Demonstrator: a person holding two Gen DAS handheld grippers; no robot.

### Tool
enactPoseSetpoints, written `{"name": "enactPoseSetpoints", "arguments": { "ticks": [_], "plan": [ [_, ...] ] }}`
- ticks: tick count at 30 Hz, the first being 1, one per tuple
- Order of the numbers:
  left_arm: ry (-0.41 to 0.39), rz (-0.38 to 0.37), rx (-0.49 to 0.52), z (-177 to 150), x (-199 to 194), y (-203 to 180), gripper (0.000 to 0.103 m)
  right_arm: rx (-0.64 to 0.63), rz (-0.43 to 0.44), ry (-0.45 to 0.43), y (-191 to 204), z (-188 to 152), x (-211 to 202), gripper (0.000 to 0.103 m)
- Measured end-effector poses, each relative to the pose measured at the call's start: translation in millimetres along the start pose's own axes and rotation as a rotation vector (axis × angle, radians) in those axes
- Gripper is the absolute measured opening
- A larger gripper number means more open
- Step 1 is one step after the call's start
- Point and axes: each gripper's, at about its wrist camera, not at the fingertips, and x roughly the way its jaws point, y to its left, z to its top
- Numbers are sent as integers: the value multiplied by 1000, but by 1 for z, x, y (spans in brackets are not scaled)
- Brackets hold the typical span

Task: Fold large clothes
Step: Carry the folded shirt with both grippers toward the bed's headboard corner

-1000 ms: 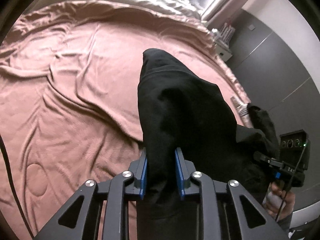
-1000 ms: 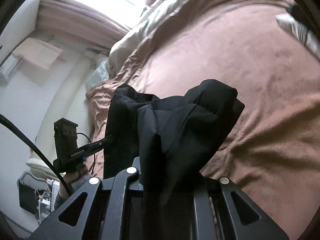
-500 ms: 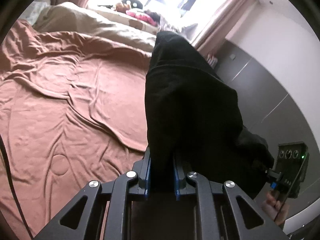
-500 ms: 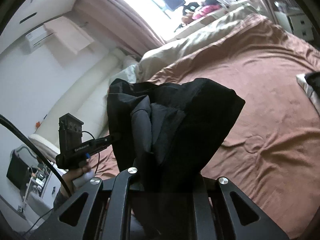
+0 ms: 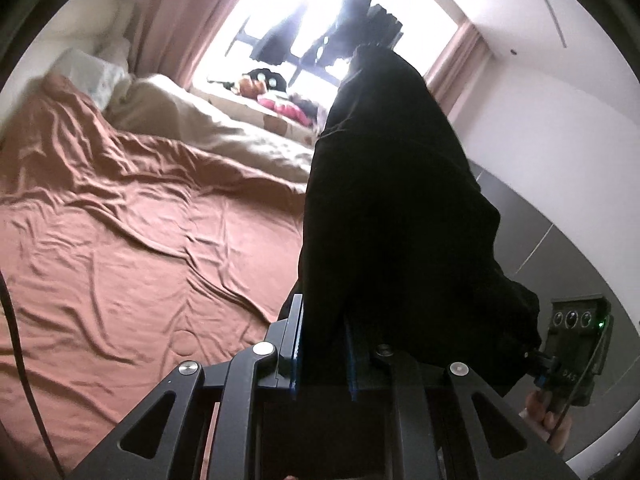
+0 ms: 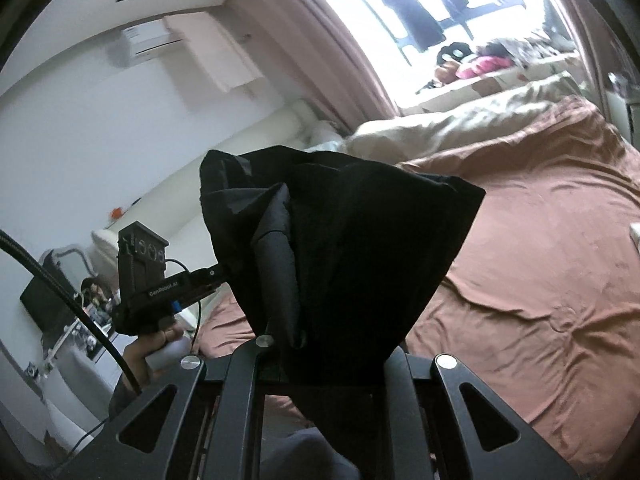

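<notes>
My left tool (image 5: 322, 344) is clamped on a fold of the black garment (image 5: 392, 208), the blue pads pressed against the cloth on both sides. The garment rises straight ahead of this tool in a tall dark peak and drapes off to its right, where the other end meets my right tool (image 5: 536, 356), seen there held in my right hand (image 5: 548, 412).

My right tool (image 6: 332, 352) grips the same garment (image 6: 352, 248); its fingertips are buried under the bunched cloth, which fans up and out ahead of it. To the left of this tool, my left hand (image 6: 154, 350) holds the left tool (image 6: 212, 274), and the cloth runs across to it. The garment hangs in the air between the two tools, clear of the bed.

Below and beyond the tools lies the bed (image 5: 132, 248) with its wrinkled brown sheet. Farther off, a beige blanket (image 6: 460, 124) lies across the far end of it. Past that is a bright window (image 6: 432, 4) with dark clothes hanging in it, framed by pink curtains (image 5: 168, 28).
</notes>
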Motion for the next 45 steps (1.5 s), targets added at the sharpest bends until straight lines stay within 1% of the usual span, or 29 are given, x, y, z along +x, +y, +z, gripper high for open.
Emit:
{"name": "enactPoseSetpoints", "arguments": {
  "ticks": [2,3,7,11,16,24,28,31,32,36,41,45],
  "plan": [
    [-27,1,2,-1,-26,1,16,-19,11,-2,14,-3,-4,8],
    [-42,1,3,-1,-38,1,16,-25,18,-3,14,-5,-6,8],
    [-101,5,0,-5,-90,5,15,-67,56,-5,44,-14,-8,8],
    [-165,30,-5,-14,-146,11,14,-98,95,3,64,-20,-4,7],
    [-230,63,-17,-22,-206,25,14,-136,145,19,79,-17,19,7],
    [-303,119,-60,-32,-277,57,14,-183,214,69,99,-16,56,7],
    [-342,145,-63,-36,-307,74,13,-204,243,96,108,-12,82,7],
    [-369,174,-81,-40,-324,93,13,-210,288,119,112,-13,100,7],
    [-376,188,-89,-40,-330,102,13,-221,296,124,115,-12,108,7],
    [-407,204,-119,-44,-352,132,13,-246,321,150,125,-8,139,7],
    [-422,235,-150,-39,-365,178,13,-263,344,191,135,-1,190,7],
    [-436,258,-155,-33,-373,215,13,-261,371,216,140,6,236,7]
  ]
}}
